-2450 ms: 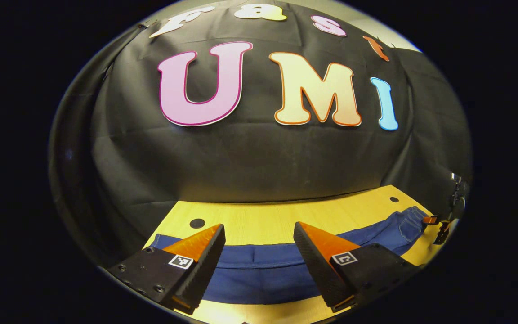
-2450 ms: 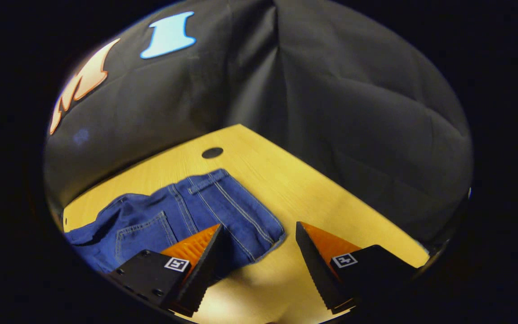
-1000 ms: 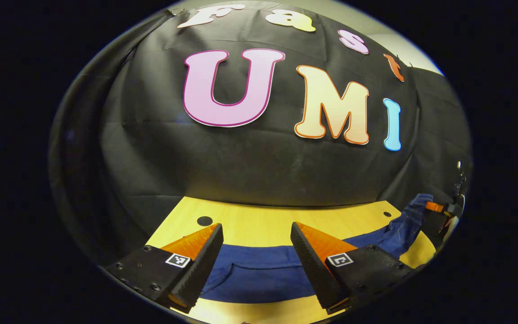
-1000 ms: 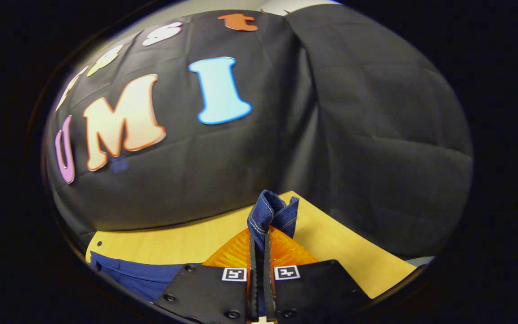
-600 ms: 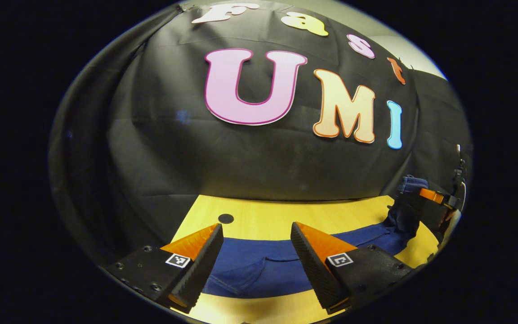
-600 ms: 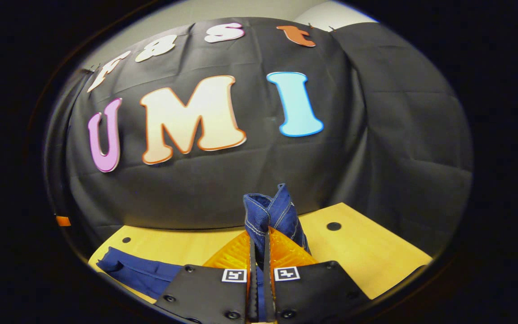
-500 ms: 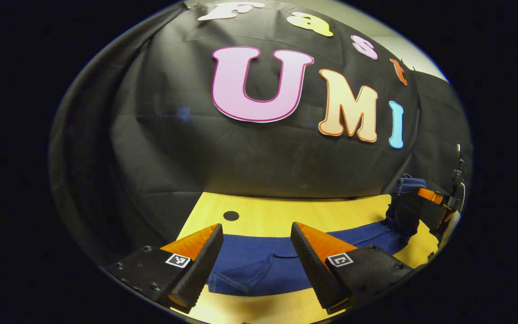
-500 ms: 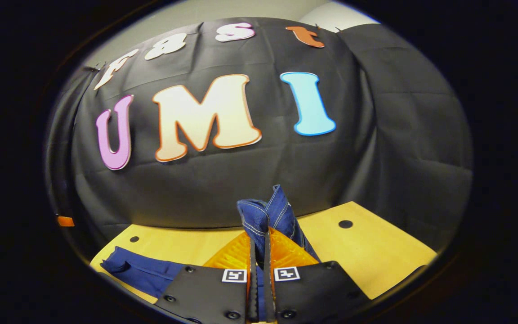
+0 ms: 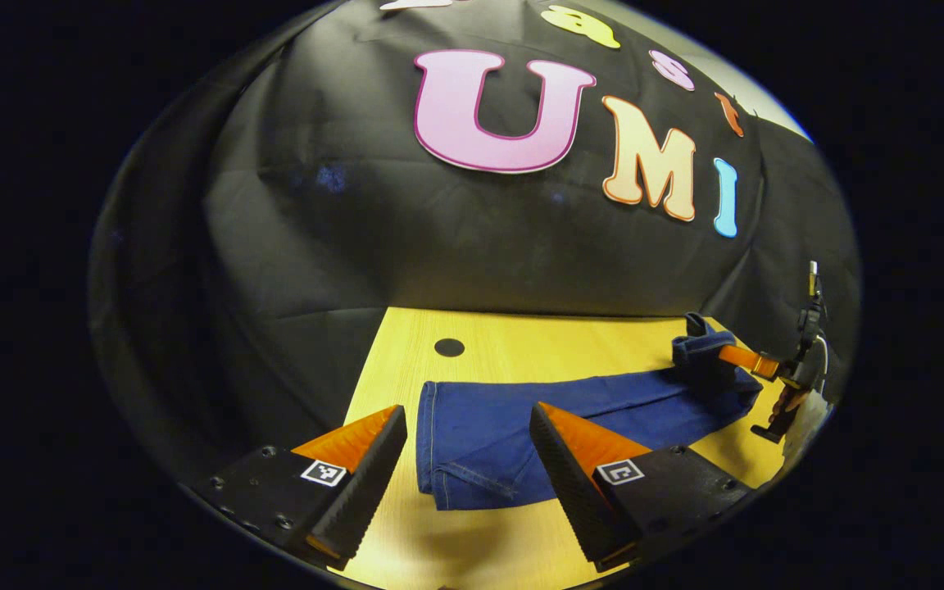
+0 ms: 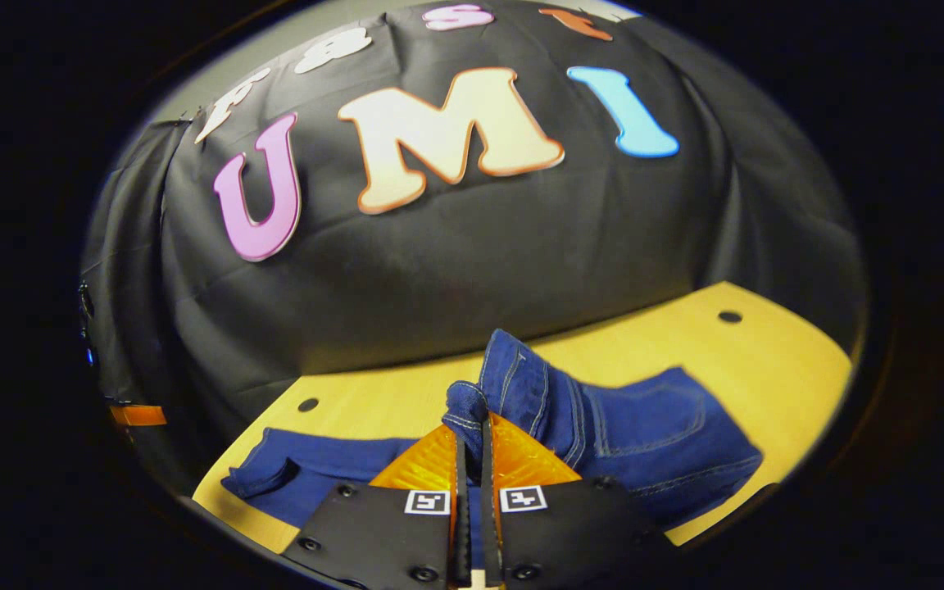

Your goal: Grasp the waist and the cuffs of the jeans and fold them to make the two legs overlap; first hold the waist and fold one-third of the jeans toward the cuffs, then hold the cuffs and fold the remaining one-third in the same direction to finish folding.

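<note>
The yellow wooden desk point(image 9: 521, 336) is carrying the blue jeans point(image 9: 521, 414), which are lying stretched lengthwise across it, the cuffs point(image 9: 439, 459) resting flat near one end and the waist point(image 10: 513, 377) being held up off the surface toward the other end. The right claw point(image 10: 472, 447) is pinching a bunched fold of the waist between its two orange fingers. The left claw point(image 9: 468, 455) is hovering with its fingers wide apart on either side of the cuffs, touching nothing. Small dark holes point(image 9: 449, 347) are dotting the desk's far edge.
</note>
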The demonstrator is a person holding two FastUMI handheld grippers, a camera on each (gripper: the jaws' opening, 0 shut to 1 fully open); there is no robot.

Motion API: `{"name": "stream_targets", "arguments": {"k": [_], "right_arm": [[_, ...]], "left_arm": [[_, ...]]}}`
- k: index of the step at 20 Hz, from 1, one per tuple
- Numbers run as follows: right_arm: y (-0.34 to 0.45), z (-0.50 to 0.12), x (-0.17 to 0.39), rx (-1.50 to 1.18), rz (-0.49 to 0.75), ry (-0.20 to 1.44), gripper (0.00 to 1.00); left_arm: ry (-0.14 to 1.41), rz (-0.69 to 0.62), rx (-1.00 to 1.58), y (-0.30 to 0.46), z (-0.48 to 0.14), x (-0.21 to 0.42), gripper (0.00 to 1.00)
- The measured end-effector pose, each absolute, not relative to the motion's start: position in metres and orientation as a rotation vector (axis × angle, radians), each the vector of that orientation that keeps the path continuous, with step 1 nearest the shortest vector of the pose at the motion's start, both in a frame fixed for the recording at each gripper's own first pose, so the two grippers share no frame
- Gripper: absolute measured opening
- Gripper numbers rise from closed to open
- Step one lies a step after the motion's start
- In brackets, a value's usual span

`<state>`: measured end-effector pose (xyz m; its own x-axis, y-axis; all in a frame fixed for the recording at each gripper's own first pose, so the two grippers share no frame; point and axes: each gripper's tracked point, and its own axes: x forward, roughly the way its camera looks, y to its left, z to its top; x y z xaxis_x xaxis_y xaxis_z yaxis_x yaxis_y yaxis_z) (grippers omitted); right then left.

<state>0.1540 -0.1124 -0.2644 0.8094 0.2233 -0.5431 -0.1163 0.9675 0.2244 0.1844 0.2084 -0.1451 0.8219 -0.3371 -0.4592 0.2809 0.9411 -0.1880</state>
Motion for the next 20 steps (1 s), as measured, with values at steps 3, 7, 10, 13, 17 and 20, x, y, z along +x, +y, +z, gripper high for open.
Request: {"name": "stream_targets", "arguments": {"k": [3, 7, 10, 13, 17, 20], "right_arm": [[-0.112, -0.282, 0.146, 0.142, 0.193, 0.683, 0.08], [-0.103, -0.297, 0.14, 0.164, 0.215, 0.782, 0.24], [-0.114, -0.27, 0.149, 0.133, 0.185, 0.694, 0.99], [-0.128, -0.245, 0.152, 0.11, 0.165, 0.667, 0.98], [-0.145, -0.214, 0.153, 0.105, 0.139, 0.62, 0.98], [-0.162, -0.206, 0.153, 0.069, 0.116, 0.603, 0.97]], "left_arm": [[0.55, -0.344, -0.116, 0.211, -0.167, 0.185, 0.95], [0.606, -0.357, -0.127, 0.212, -0.196, 0.186, 0.95], [0.659, -0.355, -0.152, 0.214, -0.218, 0.186, 0.95], [0.707, -0.345, -0.166, 0.216, -0.24, 0.188, 0.95], [0.776, -0.325, -0.174, 0.221, -0.275, 0.192, 0.95], [0.843, -0.312, -0.174, 0.222, -0.299, 0.191, 0.95]]}}
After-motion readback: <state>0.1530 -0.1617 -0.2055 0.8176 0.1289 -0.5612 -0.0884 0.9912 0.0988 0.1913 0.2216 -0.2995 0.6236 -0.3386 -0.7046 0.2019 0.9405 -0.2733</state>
